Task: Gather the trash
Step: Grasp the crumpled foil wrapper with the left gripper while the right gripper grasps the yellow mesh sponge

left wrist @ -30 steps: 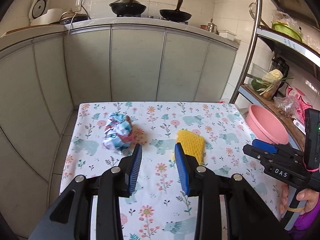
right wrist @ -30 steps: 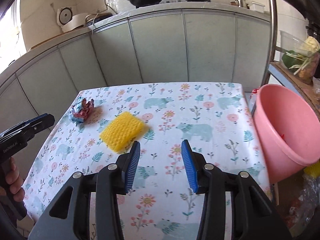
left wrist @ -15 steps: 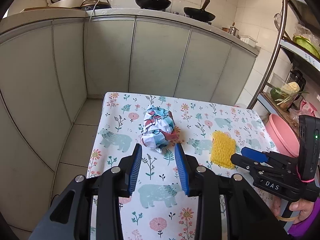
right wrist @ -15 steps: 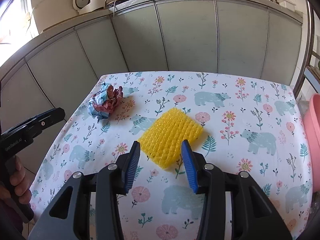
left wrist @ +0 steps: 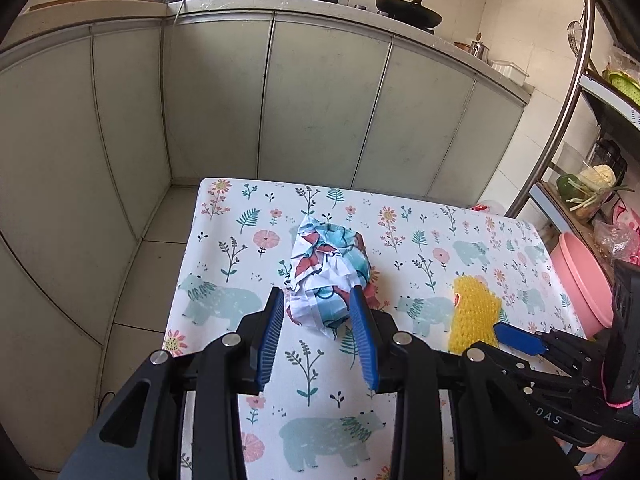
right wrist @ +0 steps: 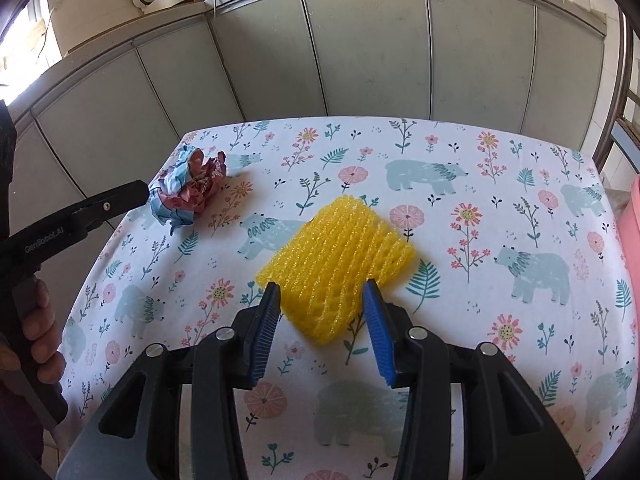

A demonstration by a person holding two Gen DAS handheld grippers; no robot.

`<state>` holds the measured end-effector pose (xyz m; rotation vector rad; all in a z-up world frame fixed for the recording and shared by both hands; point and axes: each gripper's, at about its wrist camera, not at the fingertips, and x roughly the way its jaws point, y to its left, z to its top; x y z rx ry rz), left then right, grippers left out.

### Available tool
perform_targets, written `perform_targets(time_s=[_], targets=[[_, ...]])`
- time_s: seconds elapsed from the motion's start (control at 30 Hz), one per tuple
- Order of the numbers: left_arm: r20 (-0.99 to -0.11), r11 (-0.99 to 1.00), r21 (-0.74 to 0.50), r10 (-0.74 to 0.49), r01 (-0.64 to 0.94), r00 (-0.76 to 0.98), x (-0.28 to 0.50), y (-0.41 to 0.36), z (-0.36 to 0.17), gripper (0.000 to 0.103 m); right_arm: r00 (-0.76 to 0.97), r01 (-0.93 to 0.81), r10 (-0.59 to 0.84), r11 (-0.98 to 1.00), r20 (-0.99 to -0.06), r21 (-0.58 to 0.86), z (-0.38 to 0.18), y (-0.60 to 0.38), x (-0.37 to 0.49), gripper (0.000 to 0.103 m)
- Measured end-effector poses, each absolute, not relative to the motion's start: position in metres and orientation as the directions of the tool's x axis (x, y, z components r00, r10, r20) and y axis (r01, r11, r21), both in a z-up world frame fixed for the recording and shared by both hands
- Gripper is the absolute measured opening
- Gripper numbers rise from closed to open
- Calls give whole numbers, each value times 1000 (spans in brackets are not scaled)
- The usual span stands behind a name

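Observation:
A crumpled wad of printed paper (left wrist: 326,272) lies on the floral tablecloth (left wrist: 308,380); it also shows in the right wrist view (right wrist: 186,192). My left gripper (left wrist: 318,300) is open, its blue pads on either side of the wad's near end. A yellow foam net (right wrist: 340,260) lies at the table's middle; it also shows in the left wrist view (left wrist: 474,316). My right gripper (right wrist: 322,296) is open, its pads flanking the net's near corner.
A pink basin (left wrist: 582,280) sits off the table's right edge by a metal shelf rack (left wrist: 560,120) with vegetables. Grey cabinet fronts (left wrist: 320,100) stand behind the table. The table's left edge drops to tiled floor (left wrist: 152,272).
Both grippers moved forward and left. The left one closed in on the paper wad, the right one on the yellow net. Both stayed open.

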<state>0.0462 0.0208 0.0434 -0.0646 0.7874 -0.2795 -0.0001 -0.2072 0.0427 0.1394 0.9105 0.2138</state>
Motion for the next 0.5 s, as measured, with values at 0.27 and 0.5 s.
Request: perform_targets(time_s=[0.27, 0.5], targets=[[-719, 965, -150, -257, 217, 645, 59, 15, 29, 37, 601, -79, 270, 957, -752, 280, 41, -223, -2, 22], [-732, 963, -171, -265, 208, 627, 63, 12, 23, 37, 604, -78, 272, 956, -749, 284, 44, -228, -8, 14]])
